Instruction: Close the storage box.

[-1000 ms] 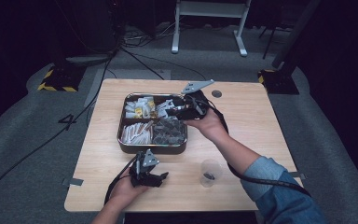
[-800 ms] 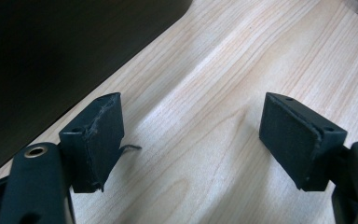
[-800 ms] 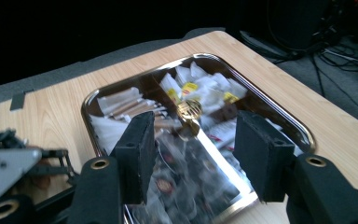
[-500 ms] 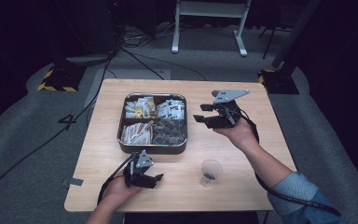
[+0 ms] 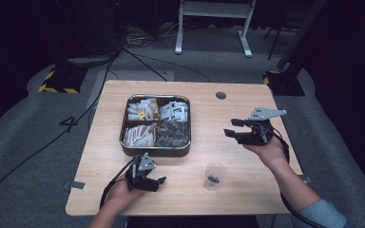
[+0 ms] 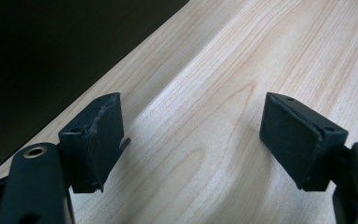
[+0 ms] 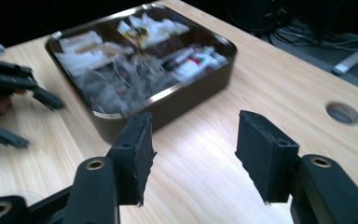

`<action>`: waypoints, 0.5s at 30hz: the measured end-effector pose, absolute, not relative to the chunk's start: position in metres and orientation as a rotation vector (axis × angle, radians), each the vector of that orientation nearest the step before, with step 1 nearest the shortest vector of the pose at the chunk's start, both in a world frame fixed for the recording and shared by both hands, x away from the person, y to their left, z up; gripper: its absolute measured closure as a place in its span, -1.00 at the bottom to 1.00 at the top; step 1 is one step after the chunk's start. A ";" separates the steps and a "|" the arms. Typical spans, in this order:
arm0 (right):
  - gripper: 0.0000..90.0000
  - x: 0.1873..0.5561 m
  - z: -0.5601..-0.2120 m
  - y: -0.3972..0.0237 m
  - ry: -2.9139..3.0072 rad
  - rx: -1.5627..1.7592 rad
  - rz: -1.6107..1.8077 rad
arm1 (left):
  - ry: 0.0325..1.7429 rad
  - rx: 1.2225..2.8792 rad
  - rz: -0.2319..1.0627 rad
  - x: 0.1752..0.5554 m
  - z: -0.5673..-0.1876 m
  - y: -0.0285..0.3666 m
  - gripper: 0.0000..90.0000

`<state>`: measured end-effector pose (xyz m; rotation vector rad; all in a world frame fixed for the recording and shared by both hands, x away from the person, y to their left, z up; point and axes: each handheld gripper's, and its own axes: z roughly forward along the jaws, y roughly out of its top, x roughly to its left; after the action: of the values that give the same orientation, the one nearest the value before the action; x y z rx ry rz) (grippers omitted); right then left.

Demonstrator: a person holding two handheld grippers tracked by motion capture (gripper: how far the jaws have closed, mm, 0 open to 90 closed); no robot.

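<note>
The tray [image 5: 155, 151], a dark four-compartment box of packets and sachets, is sitting on the wooden table [image 5: 247, 185], toward its left-centre in the high view. Near the front edge a clear plastic cup [image 5: 215, 175] is standing upright with something small and dark lying at its bottom (too small to identify). The right gripper [image 5: 232, 128] is hanging above the table to the right of the tray, well apart from it and from the cup, jaws pointing toward the tray. The left gripper [image 5: 158, 183] is resting low at the front edge, left of the cup.

In the left gripper view, the left gripper [image 6: 191, 140] is showing its jaws spread wide over bare wood, nothing between them.

In the right gripper view, the right gripper [image 7: 193, 154] is looking back at the tray [image 7: 168, 105]; its jaws have just been opening and are standing parted with nothing between the pads. The left gripper [image 7: 14, 109] is showing farther off at the left.

Judgement: the work appears to be moving items from tray to cup. One piece is seemingly lying in the cup already; the tray compartments are looking full, so most of the transfer is probably left, with the right gripper empty for another pick.
</note>
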<state>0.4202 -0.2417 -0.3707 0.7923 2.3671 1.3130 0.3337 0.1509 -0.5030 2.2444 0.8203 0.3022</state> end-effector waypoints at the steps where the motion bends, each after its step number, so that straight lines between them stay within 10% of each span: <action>1: 0.02 0.419 -0.373 -0.246 2.365 0.800 1.308 | 0.823 2.243 0.308 0.333 -0.503 0.151 -0.51; 15: 0.01 0.394 -0.424 -0.321 2.327 1.017 1.291 | 0.848 2.236 0.317 0.328 -0.503 0.155 -0.51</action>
<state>0.3936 -0.3214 -0.4241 1.0167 2.3275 1.2915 0.3276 0.1552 -0.5030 2.2363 0.8482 0.3172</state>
